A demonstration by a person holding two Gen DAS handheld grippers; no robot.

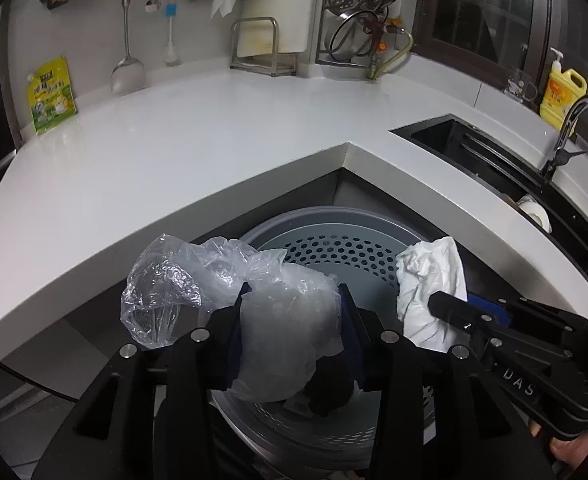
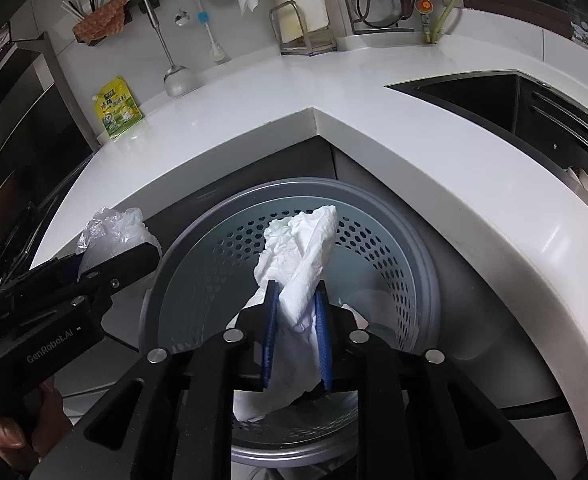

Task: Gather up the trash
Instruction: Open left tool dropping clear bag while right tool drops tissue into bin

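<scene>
Left gripper (image 1: 294, 312): jaws partly spread, with a crumpled clear plastic bag (image 1: 229, 292) bunched between the blue pads; whether the pads are pressing it cannot be told, and a loose lobe billows out to one side. Right gripper (image 2: 297, 322): jaws nearly together, pinching a wad of white paper towel (image 2: 300, 264) that stands up above the pads and trails below them. Both grippers hang over the grey perforated bin (image 2: 197, 280), which sits on the floor in the inside corner of the white worktop (image 1: 173, 152), its mouth directly beneath both loads.

Risks, as judged from here: the bag is light and springy, so on release it may cling to a pad or drift, and its outer lobe reaches beyond the bin rim and could carry it onto the floor. The towel's trailing end may snag between the pads rather than drop cleanly. With the grippers side by side, one may knock the other.
</scene>
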